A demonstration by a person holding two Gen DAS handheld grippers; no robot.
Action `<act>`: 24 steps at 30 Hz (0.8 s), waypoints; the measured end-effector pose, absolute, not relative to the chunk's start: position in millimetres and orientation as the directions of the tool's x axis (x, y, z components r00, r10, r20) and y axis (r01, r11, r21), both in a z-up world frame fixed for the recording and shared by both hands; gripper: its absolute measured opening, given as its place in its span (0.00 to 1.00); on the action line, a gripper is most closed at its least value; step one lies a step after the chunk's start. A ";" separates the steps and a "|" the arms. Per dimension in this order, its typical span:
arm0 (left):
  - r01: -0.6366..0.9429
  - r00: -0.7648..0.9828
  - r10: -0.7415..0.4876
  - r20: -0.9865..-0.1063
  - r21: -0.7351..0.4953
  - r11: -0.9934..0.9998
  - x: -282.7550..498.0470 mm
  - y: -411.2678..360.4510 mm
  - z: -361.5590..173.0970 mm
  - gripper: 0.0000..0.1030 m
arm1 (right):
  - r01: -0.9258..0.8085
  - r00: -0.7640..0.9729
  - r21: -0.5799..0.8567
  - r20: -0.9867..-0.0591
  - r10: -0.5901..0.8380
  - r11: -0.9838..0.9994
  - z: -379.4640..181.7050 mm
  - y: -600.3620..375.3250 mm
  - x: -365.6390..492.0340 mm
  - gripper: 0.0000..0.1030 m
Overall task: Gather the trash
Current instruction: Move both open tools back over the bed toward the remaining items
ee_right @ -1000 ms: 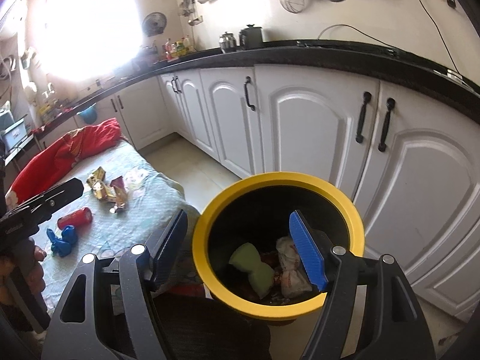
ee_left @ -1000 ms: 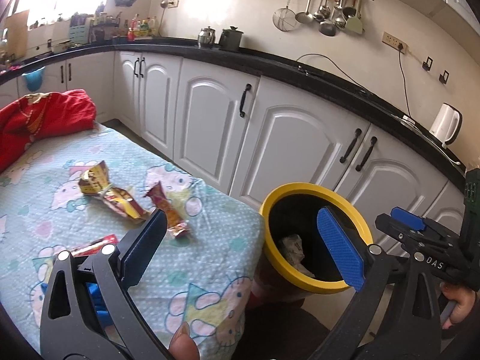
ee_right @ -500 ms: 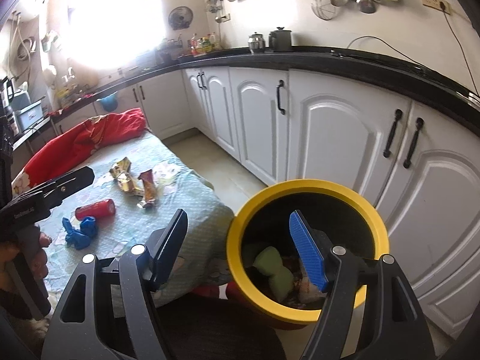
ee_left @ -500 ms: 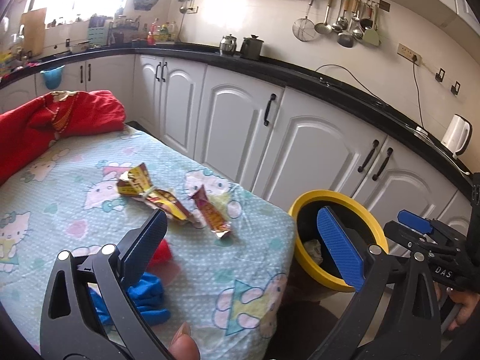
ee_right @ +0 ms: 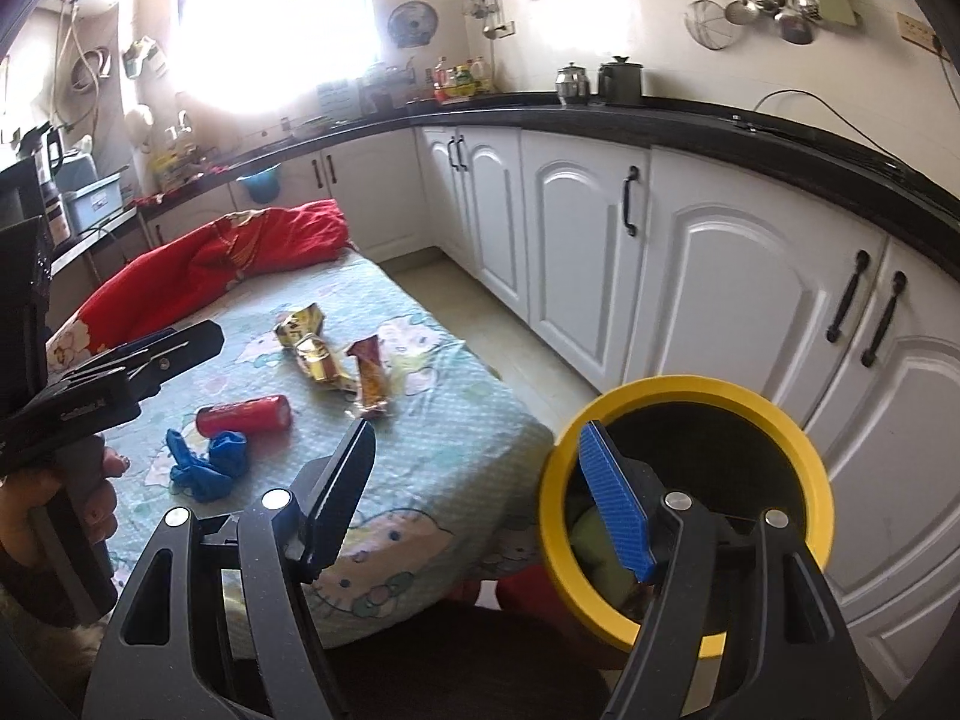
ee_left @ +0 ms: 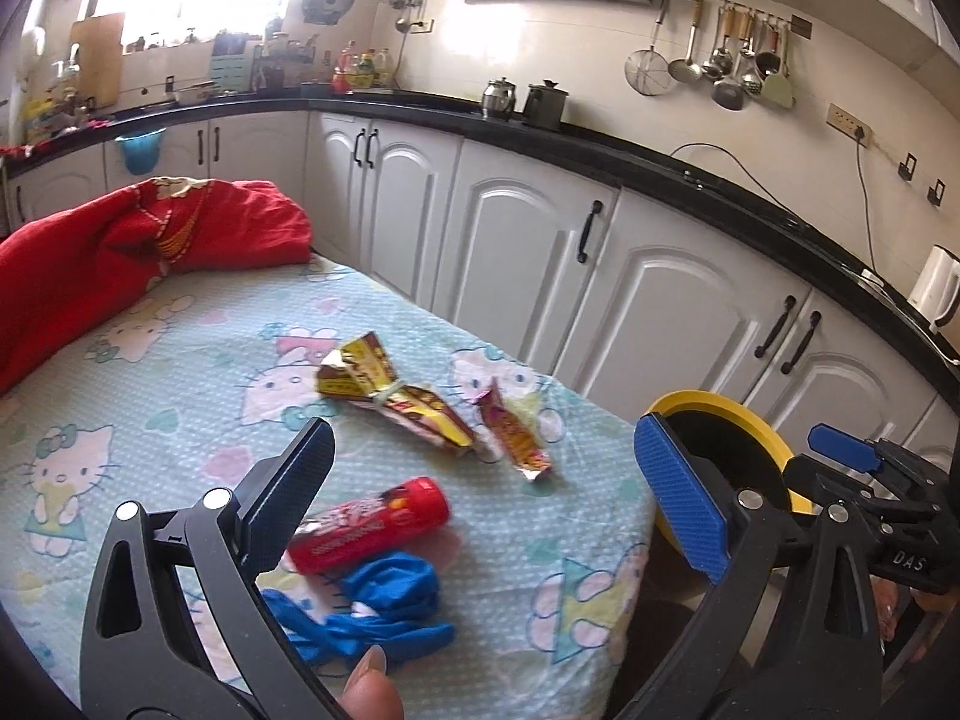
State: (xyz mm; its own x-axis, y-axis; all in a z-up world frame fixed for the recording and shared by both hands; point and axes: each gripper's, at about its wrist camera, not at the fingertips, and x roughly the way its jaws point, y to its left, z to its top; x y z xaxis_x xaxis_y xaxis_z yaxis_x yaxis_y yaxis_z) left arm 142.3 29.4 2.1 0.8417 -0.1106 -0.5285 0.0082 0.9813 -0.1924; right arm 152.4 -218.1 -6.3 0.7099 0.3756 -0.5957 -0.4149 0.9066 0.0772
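Observation:
A red can lies on the Hello Kitty cloth, with a crumpled blue glove just in front of it. Two snack wrappers, a gold one and a red one, lie farther back. My left gripper is open and empty above the can and glove. My right gripper is open and empty between the table corner and the yellow-rimmed bin, which holds trash. The can, glove and wrappers also show in the right wrist view.
A red blanket is bunched at the table's far left end. White cabinets under a black counter run behind the table and bin. The bin stands on the floor off the table's right corner.
Both grippers have swung left, away from the bin and toward the table. The can and blue glove have come into full view under my left gripper. Both stay open.

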 end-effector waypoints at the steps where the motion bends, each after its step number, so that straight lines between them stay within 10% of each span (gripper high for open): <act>1: 0.005 0.841 -0.106 -0.531 -0.188 0.982 142.3 31.9 1.5 0.89 | -0.420 0.706 0.077 -0.598 0.379 0.904 -7.6 -214.3 153.1 0.66; 16: -0.001 0.784 -0.067 -0.617 -0.108 0.994 149.5 84.8 -24.8 0.89 | -0.481 0.623 0.110 -0.656 0.427 0.870 -35.8 -160.6 192.5 0.58; 24: 0.088 0.724 -0.115 -0.680 -0.074 0.993 162.1 87.0 -41.5 0.71 | -0.495 0.584 0.103 -0.696 0.418 0.863 -51.6 -138.5 216.8 0.46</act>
State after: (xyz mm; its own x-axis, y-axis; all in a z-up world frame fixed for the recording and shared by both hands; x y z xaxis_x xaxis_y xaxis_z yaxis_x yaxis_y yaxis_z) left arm 162.1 87.0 -41.5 0.7237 -0.1146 -0.6805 0.0881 0.9934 -0.0736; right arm 216.8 -138.5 -51.6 0.5845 0.4178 -0.6956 -0.4945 0.8630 0.1028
